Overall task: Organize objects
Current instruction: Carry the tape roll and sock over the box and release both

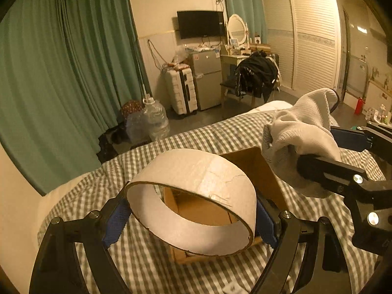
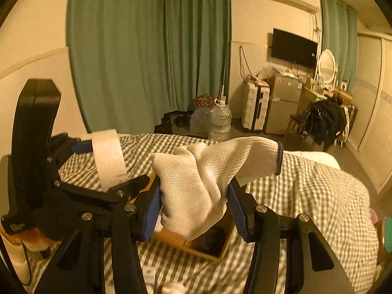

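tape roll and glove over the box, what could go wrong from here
1. The left gripper holds the wide tape roll only by its outer edges, tilted, so it may slip or twist out and miss the cardboard box.
2. The white glove bunches loosely in the right gripper; its cuff could drape over the box wall onto the checked bedding.
3. The grippers sit close together and may bump.

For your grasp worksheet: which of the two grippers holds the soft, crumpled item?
The right gripper, shut on the white knitted glove; the left gripper holds a rigid tape roll.

White tape roll (image 1: pixel 193 203), knit glove (image 2: pixel 203 181) above box (image 2: pixel 208 250)
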The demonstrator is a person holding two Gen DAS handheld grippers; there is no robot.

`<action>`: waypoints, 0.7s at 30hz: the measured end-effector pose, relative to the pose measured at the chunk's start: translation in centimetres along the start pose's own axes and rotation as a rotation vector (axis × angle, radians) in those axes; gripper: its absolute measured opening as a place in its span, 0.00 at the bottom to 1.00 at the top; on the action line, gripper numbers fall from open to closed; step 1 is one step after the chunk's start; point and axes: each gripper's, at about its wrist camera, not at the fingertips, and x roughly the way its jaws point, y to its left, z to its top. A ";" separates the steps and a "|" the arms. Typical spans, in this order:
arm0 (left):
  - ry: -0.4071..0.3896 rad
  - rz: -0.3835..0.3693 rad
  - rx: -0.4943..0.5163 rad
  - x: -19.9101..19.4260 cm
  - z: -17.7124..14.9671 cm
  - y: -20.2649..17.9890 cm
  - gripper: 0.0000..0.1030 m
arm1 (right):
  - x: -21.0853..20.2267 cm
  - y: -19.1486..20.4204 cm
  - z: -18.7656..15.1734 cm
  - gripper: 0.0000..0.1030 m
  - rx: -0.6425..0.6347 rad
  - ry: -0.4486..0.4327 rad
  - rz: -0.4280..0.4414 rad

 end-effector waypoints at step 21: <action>0.149 -0.040 0.050 15.6 -4.4 -1.2 0.87 | 15.8 -3.6 -4.5 0.46 0.054 0.185 -0.001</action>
